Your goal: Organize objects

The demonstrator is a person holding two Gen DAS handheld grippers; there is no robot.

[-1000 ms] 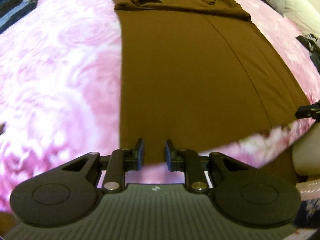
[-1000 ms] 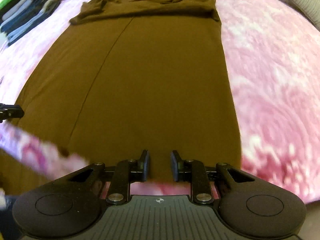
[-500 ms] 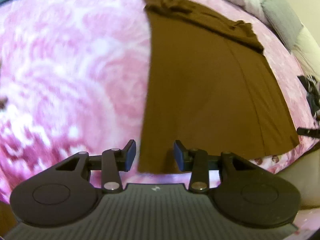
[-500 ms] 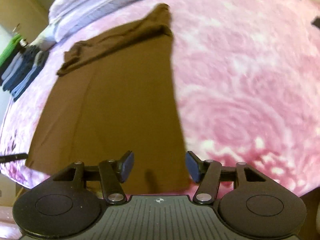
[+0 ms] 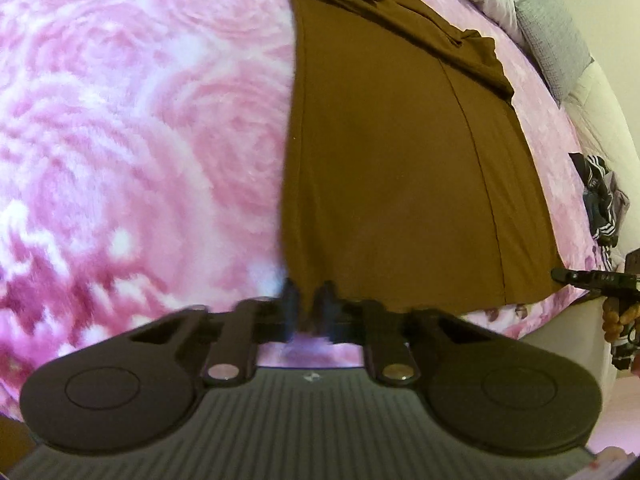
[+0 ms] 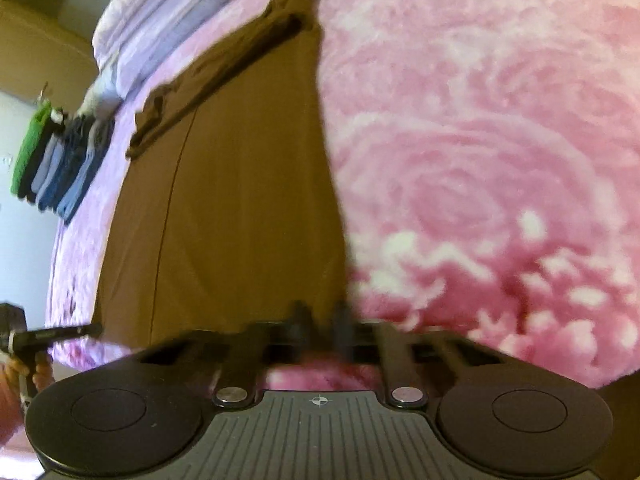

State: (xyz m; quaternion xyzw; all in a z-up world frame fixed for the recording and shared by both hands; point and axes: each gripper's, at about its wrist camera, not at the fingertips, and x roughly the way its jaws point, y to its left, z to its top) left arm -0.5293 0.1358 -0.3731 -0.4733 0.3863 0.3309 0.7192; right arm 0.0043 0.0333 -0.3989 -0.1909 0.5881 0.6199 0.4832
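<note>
On the pink bed [image 5: 120,120], a brown cloth [image 5: 400,180] lies flat.
The left claw [image 5: 308,304] and right claw [image 6: 320,320] have just closed, each pinching a near corner.

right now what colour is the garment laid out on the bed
Plain brown garment, no pattern, lying on a pink rose-print blanket. It shows best in the left wrist view.

The cloth [image 5: 400,168] lies flat on the blanket [image 5: 120,120]; its far end is bunched up; the left gripper [image 5: 307,300] is at its near left corner and the right gripper [image 6: 320,320] is at its near right corner; a pile of folded clothes [image 6: 60,168] sits on the blanket, left of the cloth; pillows [image 5: 552,36] lie behind it.
</note>
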